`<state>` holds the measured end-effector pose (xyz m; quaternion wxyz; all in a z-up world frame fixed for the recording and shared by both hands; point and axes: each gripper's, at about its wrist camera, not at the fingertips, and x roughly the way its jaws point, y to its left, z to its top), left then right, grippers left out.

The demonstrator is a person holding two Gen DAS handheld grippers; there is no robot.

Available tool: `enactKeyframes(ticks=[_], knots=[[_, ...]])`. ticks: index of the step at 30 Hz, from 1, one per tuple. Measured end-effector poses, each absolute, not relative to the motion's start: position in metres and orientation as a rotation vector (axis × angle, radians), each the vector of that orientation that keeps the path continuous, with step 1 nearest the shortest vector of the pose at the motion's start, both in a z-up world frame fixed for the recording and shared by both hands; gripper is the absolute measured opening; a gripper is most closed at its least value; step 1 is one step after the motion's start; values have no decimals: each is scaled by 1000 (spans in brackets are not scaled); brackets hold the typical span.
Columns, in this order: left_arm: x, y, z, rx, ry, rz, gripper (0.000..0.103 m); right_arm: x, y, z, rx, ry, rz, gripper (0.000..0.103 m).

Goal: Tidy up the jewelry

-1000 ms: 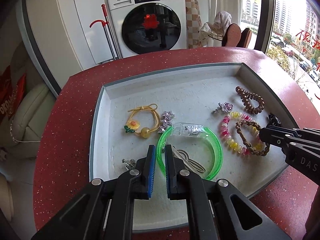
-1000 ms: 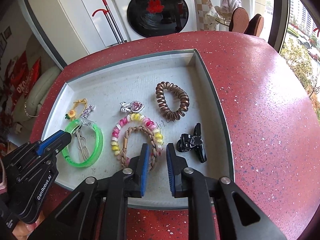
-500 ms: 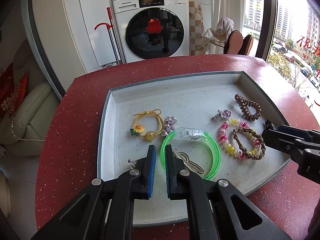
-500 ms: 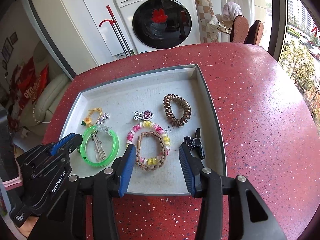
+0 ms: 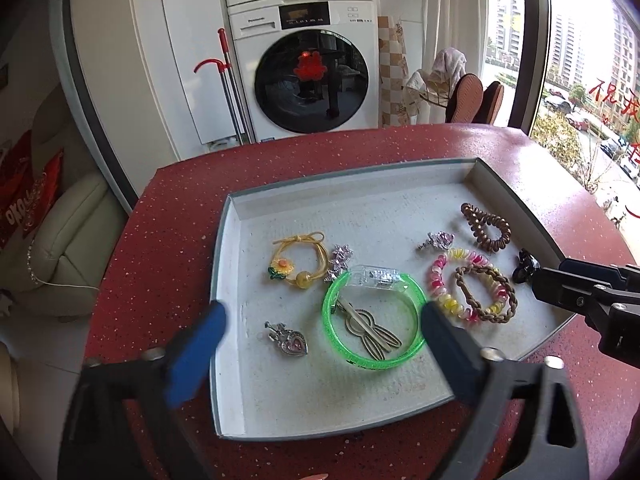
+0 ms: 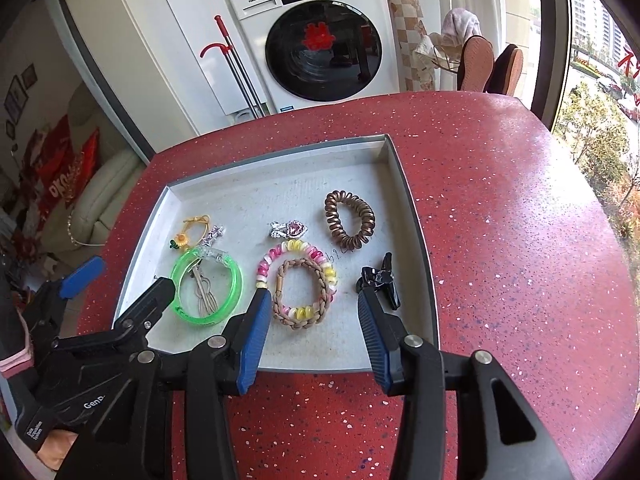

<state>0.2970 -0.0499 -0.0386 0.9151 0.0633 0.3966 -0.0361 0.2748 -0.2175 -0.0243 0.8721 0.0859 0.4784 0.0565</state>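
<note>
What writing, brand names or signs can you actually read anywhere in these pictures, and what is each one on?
"Panasonic": small brand name on the washing machine, only just legible.
"GenD...": white lettering on the left gripper body, cut off by a part in front.
Red paper-cut character on the washer door.
Red characters on the window: partly cropped, not readable.
Washer display, button labels and the gripper's small side label: too small to read.

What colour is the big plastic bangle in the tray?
Bright green bangle, with a clear section; the left wrist view shows it best.
</note>
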Motion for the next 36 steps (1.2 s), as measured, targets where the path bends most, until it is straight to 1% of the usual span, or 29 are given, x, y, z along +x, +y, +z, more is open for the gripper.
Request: enactKeyframes(ticks=[1,6,7,9,12,14,16,23,24,25,26,36], knots=[[294,-51,-34,137,795,-79,103,275,-218,-24,177,1000,117,49],[291,-54,-23,153,797,-86,103,272,-218,-21,174,1008,117,50],[291,-53,-22,152,802,-84,103,272,-217,-22,169,1013,114,52],[290,-52,-22,147,818,-78,103,270,-217,-22,168,1021,110,66],[286,-48,-22,141,829,-67,103,267,-219,-22,167,1027,114,72],[281,-45,-22,136,829,-63,103,264,-219,-21,162,1033,115,72],[276,-43,-22,136,830,-60,103,260,-218,-20,155,1034,118,81],[250,-41,-19,167,814,-32,103,241,-208,-14,106,1017,139,83],[247,-40,-19,160,818,-36,103,238,-206,-14,102,1016,143,86],[244,-39,-19,151,821,-37,103,236,-206,-14,99,1016,147,92],[240,-37,-19,143,823,-37,103,233,-205,-14,98,1013,149,103],[199,-28,-22,76,825,-36,103,196,-204,-18,114,975,145,103]])
